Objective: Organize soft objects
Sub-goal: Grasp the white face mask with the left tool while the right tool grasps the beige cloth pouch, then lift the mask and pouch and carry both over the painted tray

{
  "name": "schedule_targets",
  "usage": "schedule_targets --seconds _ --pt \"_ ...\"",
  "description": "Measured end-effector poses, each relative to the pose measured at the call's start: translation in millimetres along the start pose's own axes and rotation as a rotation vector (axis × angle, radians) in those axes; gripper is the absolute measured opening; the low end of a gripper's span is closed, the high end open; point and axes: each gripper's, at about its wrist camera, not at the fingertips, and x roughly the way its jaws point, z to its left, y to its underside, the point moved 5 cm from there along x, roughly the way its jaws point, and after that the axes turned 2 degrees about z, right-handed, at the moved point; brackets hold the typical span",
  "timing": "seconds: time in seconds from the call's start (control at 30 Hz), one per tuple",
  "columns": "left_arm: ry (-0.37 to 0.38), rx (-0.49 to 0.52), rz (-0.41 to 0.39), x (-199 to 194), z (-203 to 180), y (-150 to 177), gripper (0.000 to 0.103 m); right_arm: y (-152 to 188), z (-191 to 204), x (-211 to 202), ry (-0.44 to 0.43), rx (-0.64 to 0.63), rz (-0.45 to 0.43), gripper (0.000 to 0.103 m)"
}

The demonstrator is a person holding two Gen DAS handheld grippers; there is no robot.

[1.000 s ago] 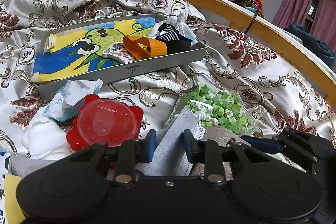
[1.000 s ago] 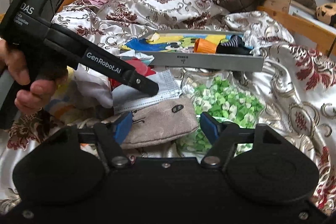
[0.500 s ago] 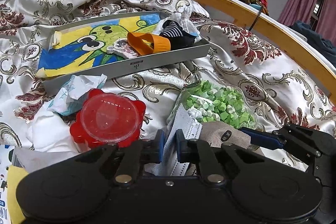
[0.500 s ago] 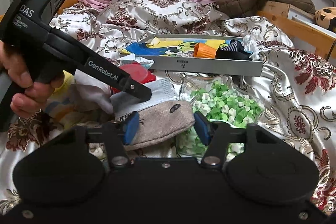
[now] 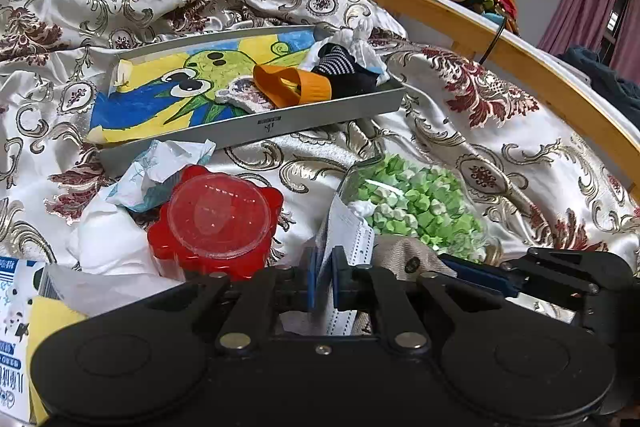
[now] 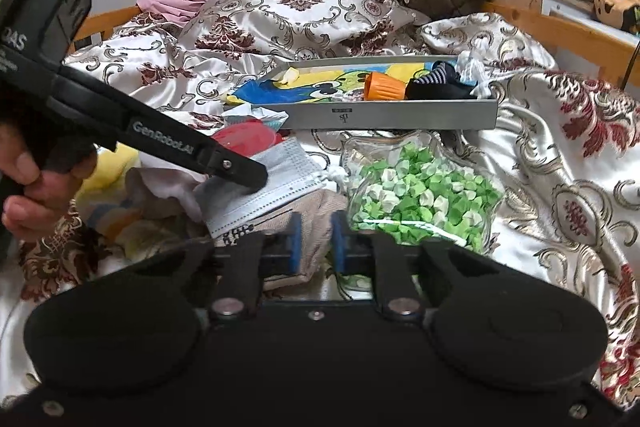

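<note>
My left gripper [image 5: 324, 277] is shut on a pale blue face mask [image 5: 347, 239], which also shows in the right wrist view [image 6: 276, 193] under the left gripper's arm [image 6: 192, 151]. My right gripper [image 6: 316, 243] is shut on a beige knitted sock [image 6: 316, 223]; the sock also shows in the left wrist view [image 5: 404, 255]. A grey tray [image 5: 320, 117] with a cartoon drawing lies further back on the bed. It holds an orange sock [image 5: 294, 87], a striped dark sock [image 5: 340, 67] and a white cloth [image 5: 360, 39].
A clear bag of green paper stars [image 5: 416, 203] lies right of the mask. A red lidded container [image 5: 216, 219], crumpled tissue [image 5: 160, 171] and white cloth [image 5: 108, 243] lie to the left. A wooden bed rail [image 5: 520, 67] runs along the right.
My left gripper has closed on the face mask. My right gripper has closed on the beige sock.
</note>
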Motion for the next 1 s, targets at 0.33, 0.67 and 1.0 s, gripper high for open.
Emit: schedule_targets --seconds 0.33,0.67,1.0 --pt "-0.038 -0.040 -0.041 -34 -7 2 0.006 -1 22 -10 0.112 -0.190 -0.044 0.001" --pt "-0.070 -0.118 -0.140 -75 -10 2 0.006 -8 37 -38 0.229 -0.354 -0.177 0.001" --pt "-0.105 -0.158 -0.206 -101 -20 12 0.006 -18 41 -55 0.292 -0.437 -0.275 0.001"
